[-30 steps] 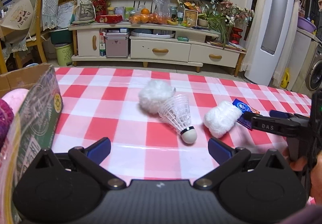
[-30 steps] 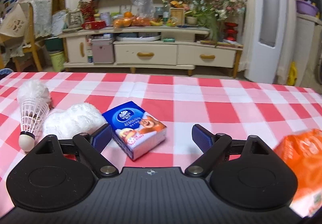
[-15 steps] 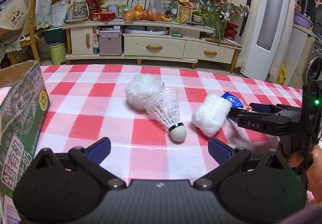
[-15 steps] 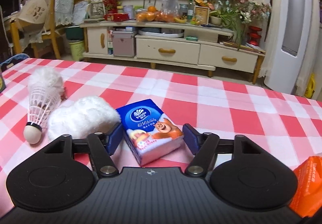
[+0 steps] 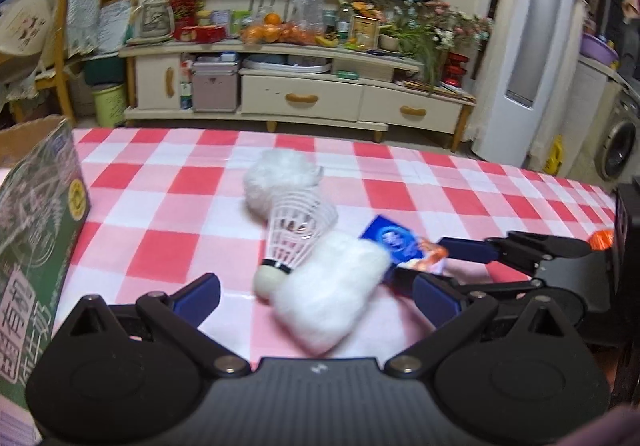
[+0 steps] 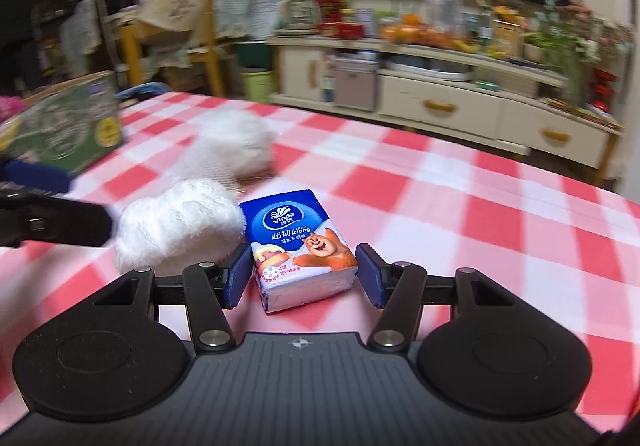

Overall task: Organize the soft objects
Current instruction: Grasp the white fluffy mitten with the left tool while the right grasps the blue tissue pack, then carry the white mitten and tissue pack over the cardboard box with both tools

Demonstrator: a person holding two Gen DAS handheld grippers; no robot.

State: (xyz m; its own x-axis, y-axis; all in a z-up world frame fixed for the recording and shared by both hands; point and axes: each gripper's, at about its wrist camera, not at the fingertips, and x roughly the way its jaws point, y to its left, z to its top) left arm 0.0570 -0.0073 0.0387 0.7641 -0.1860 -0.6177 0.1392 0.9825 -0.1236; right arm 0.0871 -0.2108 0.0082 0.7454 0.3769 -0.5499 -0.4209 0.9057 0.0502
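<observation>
A blue tissue pack (image 6: 302,250) lies on the checked table between the fingers of my right gripper (image 6: 304,274), which is open with a small gap on each side of the pack. A white fluffy roll (image 5: 334,296) lies between the fingers of my open left gripper (image 5: 316,296), next to a shuttlecock (image 5: 294,242) and a white pompom (image 5: 280,175). The roll (image 6: 180,224) and pompom (image 6: 236,143) also show in the right wrist view. The right gripper (image 5: 436,270) and the pack (image 5: 396,240) show in the left wrist view.
A green cardboard box (image 5: 34,230) stands at the table's left edge; it also shows in the right wrist view (image 6: 66,127). An orange packet (image 5: 602,238) lies at the far right. The checked tablecloth (image 5: 168,205) covers the table. A TV cabinet (image 5: 304,97) stands beyond.
My left gripper has moved forward and right, so the fluffy roll now lies between its fingers. My right gripper has narrowed around the tissue pack and swung its view to the left.
</observation>
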